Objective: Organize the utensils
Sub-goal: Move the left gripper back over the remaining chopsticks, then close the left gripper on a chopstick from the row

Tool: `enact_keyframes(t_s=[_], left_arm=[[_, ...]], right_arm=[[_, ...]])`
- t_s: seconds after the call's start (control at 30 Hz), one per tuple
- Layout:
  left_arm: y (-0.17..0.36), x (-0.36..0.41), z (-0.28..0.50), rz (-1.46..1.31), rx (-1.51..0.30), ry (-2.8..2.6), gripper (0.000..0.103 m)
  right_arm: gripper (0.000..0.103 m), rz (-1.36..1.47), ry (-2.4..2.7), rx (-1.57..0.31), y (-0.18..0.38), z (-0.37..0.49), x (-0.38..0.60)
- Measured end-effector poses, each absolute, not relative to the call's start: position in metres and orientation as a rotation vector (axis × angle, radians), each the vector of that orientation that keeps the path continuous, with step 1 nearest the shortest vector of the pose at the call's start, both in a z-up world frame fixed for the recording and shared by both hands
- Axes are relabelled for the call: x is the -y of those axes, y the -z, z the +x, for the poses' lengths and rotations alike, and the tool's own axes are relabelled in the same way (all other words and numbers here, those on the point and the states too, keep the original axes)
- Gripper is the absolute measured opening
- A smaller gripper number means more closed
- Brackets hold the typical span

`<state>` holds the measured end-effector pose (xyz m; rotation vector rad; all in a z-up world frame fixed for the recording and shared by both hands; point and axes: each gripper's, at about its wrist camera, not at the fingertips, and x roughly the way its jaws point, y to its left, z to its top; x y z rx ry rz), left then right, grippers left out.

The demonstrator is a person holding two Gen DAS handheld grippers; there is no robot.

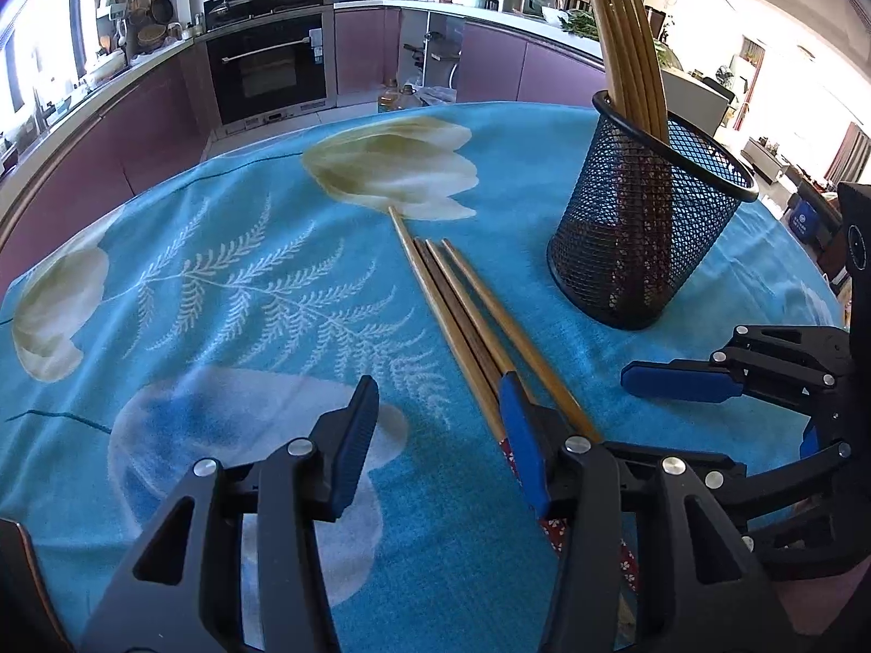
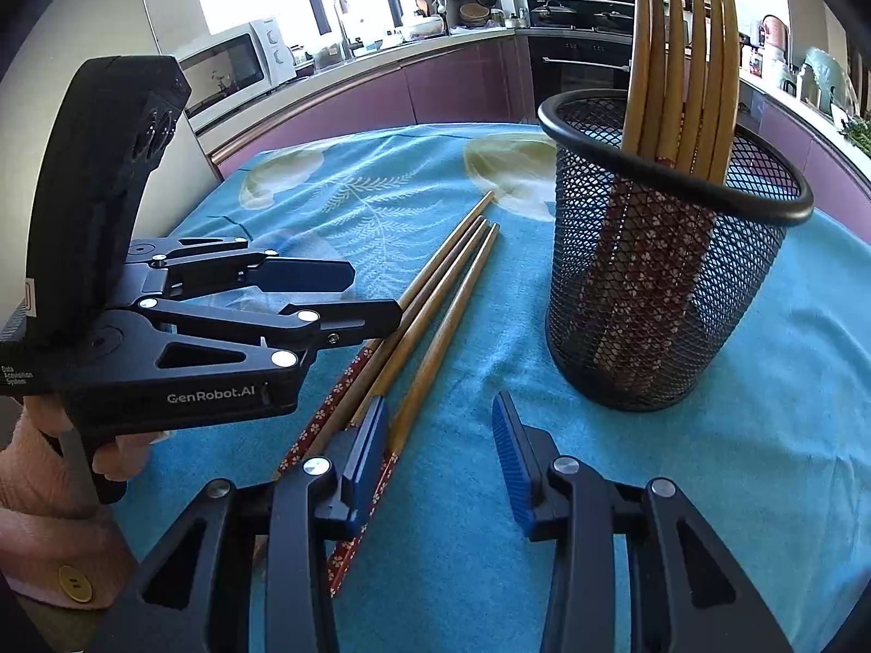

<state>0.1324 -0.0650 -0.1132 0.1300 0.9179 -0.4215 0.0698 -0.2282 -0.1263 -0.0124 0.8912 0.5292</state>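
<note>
Several wooden chopsticks (image 1: 462, 299) with red flowered ends lie side by side on the blue flowered tablecloth (image 1: 218, 272); they also show in the right wrist view (image 2: 435, 299). A black mesh holder (image 1: 648, 217) stands upright at the right and holds several more chopsticks (image 1: 626, 43); it also shows in the right wrist view (image 2: 664, 272). My left gripper (image 1: 435, 435) is open and empty, low over the cloth, its right finger over the loose chopsticks. My right gripper (image 2: 441, 451) is open and empty, its left finger over the chopsticks' red ends, just right of the left gripper (image 2: 348, 294).
The table edge curves behind the holder. Beyond it are purple kitchen cabinets (image 1: 163, 125), an oven (image 1: 272, 71) and a microwave (image 2: 234, 65). A hand (image 2: 60, 468) holds the left gripper's handle.
</note>
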Motion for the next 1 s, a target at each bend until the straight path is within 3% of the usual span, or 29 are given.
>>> enact_keyframes(t_s=[0.33,0.53,0.73,1.0], left_arm=[[0.116,0.059,0.133,0.13,-0.928,0.41,0.044],[0.118,0.064,0.138,0.131,-0.932,0.409,0.037],[0.118,0.062,0.138,0.096,-0.945,0.413,0.01],[0.119,0.051,0.119,0.056,-0.943,0.378,0.008]], right_arm=[[0.037,-0.025,-0.522,-0.887,0.125,0.07,0.226],[0.03,-0.041,-0.507,-0.884,0.125,0.077,0.216],[0.014,-0.007,-0.504,-0.89,0.126,0.081,0.219],[0.007,0.106,-0.505,-0.904,0.128,0.081,0.238]])
